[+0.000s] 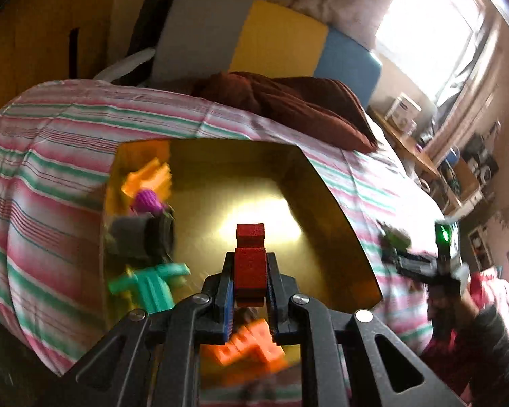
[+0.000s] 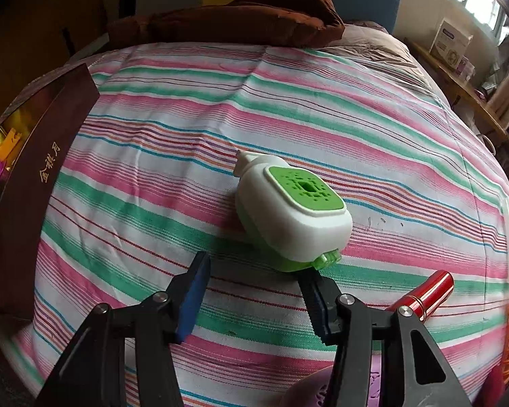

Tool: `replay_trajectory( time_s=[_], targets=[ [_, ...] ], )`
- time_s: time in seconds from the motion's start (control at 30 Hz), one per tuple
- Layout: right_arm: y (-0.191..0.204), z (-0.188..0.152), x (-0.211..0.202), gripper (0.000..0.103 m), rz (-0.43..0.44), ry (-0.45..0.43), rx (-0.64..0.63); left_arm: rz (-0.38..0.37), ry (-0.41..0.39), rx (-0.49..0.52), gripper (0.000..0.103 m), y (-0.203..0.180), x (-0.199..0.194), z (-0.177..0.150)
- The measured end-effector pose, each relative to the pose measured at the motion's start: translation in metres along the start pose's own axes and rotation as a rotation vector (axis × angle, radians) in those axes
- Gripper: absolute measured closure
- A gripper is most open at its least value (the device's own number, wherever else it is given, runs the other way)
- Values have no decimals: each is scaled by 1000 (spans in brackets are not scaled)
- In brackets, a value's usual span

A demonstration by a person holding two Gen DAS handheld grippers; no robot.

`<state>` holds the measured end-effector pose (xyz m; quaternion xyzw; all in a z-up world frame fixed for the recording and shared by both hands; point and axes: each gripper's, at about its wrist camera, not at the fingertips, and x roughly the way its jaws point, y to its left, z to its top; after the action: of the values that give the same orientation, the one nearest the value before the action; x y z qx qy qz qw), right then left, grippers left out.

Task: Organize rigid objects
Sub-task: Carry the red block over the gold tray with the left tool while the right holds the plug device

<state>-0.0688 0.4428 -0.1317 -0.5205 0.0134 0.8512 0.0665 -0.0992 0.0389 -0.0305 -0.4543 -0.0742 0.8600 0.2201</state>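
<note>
One red block [image 1: 250, 264] is clamped between the pads of the left gripper [image 1: 251, 291], which is closed tightly on its lower half, so that the block stands upright above the gold-lined box [image 1: 322, 210]. The block is held over the box's shiny floor, clear of it. Inside the box, to the left of the red block, several other pieces are seen blurred: an orange piece [image 1: 149, 176] near the far wall, a purple piece [image 1: 147, 201] just below it, a grey and black piece [image 1: 142, 237], and a teal piece [image 1: 152, 285] nearest the camera. Another orange block [image 1: 251, 342] is seen under the gripper's fingers, on the box floor.

From the right wrist view, the box is seen at the left edge as a dark maroon wall [image 2: 40, 186] with gold lettering. To the right of the box, well apart from it, a white and green plastic device [image 2: 288, 213] lies on the striped bedsheet [image 2: 152, 142]. The right gripper [image 2: 254, 291] is held just before this device with its jaws parted and nothing between them; its right fingertip is seen just beside the device's green end, though whether contact is made cannot be told. A red lipstick tube [image 2: 427, 293] lies farther right of the box, beyond the device. A brown blanket [image 2: 247, 17] is bunched at the far end of the bed.
</note>
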Motion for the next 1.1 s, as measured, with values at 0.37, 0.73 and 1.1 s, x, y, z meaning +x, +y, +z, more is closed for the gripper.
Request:
replay_trajectory(
  time_s=[0.37,0.73,1.1],
  targets=[
    [0,2,1,51,1,2,-12,-23,117,-40,89,22,75,71],
    [1,3,2,51,1,1,-12,150,225,-58,83,51,150,100],
    [2,4,4,51,-5,-5,-13,225,47,67,78,27,82,84]
  ],
)
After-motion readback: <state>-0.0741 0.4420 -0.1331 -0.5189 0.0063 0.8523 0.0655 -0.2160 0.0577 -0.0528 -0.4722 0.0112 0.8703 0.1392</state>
